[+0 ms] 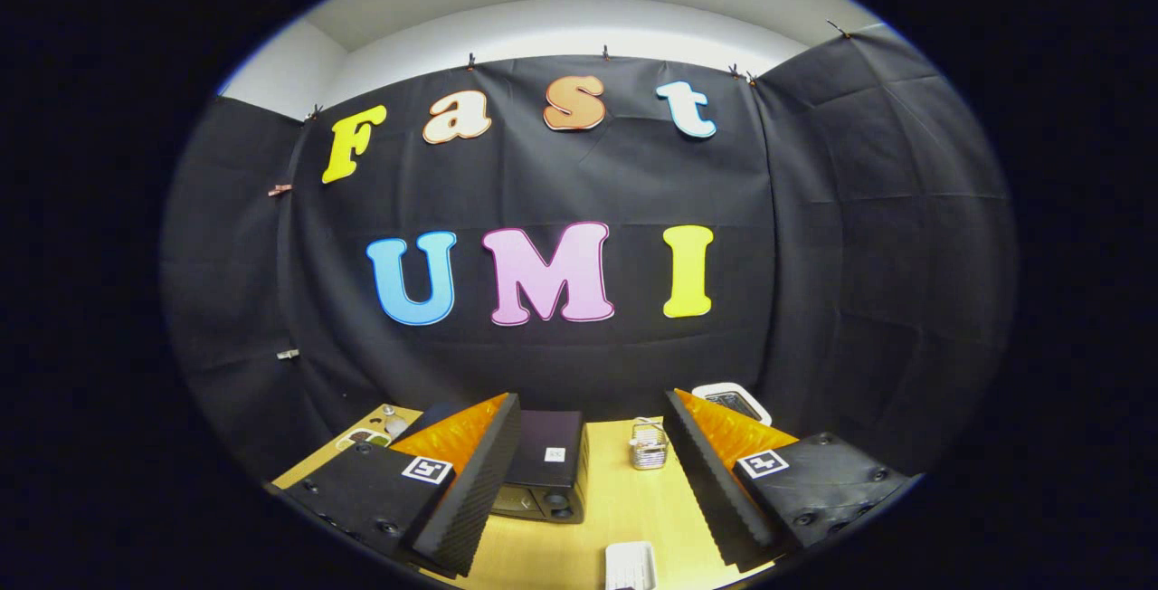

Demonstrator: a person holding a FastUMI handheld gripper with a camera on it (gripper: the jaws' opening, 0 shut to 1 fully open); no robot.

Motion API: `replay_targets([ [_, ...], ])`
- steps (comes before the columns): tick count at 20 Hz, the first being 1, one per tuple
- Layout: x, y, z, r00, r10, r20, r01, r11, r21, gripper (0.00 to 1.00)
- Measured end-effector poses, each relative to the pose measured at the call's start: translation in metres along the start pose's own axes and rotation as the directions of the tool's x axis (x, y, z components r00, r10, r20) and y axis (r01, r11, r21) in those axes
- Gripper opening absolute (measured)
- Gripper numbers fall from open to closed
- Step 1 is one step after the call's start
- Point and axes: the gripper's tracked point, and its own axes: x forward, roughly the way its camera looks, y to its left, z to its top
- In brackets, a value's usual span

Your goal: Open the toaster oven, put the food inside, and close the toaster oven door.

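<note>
Gripper point(593, 481) held high over a light wooden table point(624, 518), fingers spread wide with nothing between them and touching nothing; each finger point(470, 490) carrying a ridged inner pad and a square black-and-white marker on its body; between the fingers, hard by the left one, a dark toaster oven point(547, 468) seen from above and in front, door shut, two round knobs showing low on its front; food for the oven not plainly told apart from here; just ahead of the right finger, a small wire basket point(649, 445) upright on the table, well apart from the oven, contents too small to tell; nearest the camera, between the fingertips, a small white ribbed tray point(631, 565) lying flat; beyond the right finger, a white-framed flat thing point(733, 400) partly hidden behind it; beyond the left finger, at the table's far corner, a few small items point(375, 432) too blurred to name; behind everything, the black cloth wall point(561, 364) hanging in folds, pinned along its top.
</note>
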Motion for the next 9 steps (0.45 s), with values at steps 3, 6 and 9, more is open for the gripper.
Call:
replay_targets([
  [3, -0.002, -0.008, -0.002, 1.000, -0.005, -0.003, 0.005, 1.000, 0.005, 0.98],
  [6, -0.002, -0.014, -0.002, 1.000, -0.008, -0.008, 0.008, 1.000, 0.014, 0.98],
  [9, -0.003, -0.017, -0.002, 1.000, -0.007, -0.008, 0.007, 1.000, 0.018, 0.98],
])
